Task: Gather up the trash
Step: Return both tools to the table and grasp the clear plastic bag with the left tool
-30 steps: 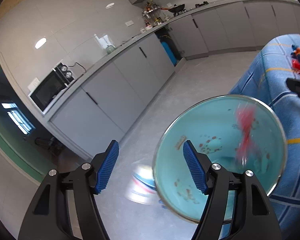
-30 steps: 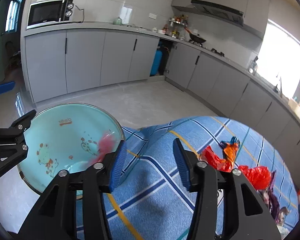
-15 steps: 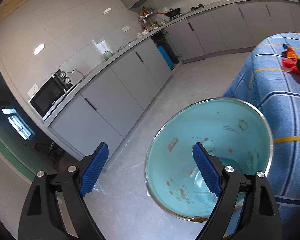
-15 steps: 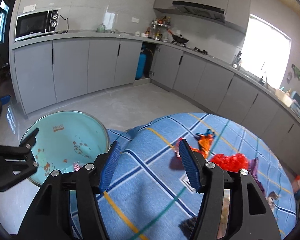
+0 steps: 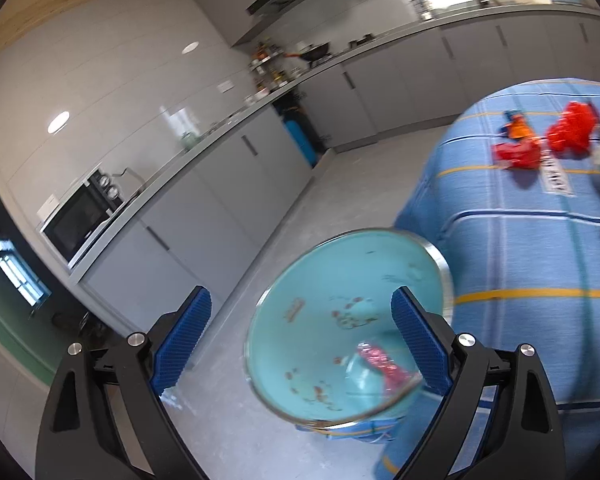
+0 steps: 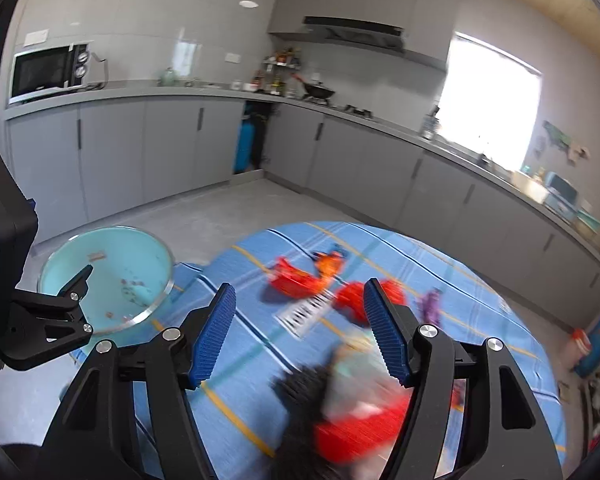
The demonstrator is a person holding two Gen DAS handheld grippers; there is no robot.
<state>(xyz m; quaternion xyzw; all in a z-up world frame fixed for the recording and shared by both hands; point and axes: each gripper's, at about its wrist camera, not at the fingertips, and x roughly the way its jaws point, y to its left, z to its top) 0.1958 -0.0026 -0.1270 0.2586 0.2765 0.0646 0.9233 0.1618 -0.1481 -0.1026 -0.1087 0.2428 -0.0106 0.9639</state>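
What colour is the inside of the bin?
Light turquoise inside the bin, with small reddish pictures; clearest in the left wrist view.

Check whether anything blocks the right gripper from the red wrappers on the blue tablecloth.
Nothing visible does. The right gripper, jaws opening and empty, hovers over the tablecloth; the red wrappers lie ahead in open view, with blurred trash lying nearer below.

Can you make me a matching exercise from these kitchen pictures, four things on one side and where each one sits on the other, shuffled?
Things:
1. pink wrapper
2. microwave
3. red wrappers
4. wok

Places:
A. on the blue tablecloth
B. on the stove under the hood
C. inside the teal bin
D. at the left end of the counter

Pairs: 1-C, 2-D, 3-A, 4-B
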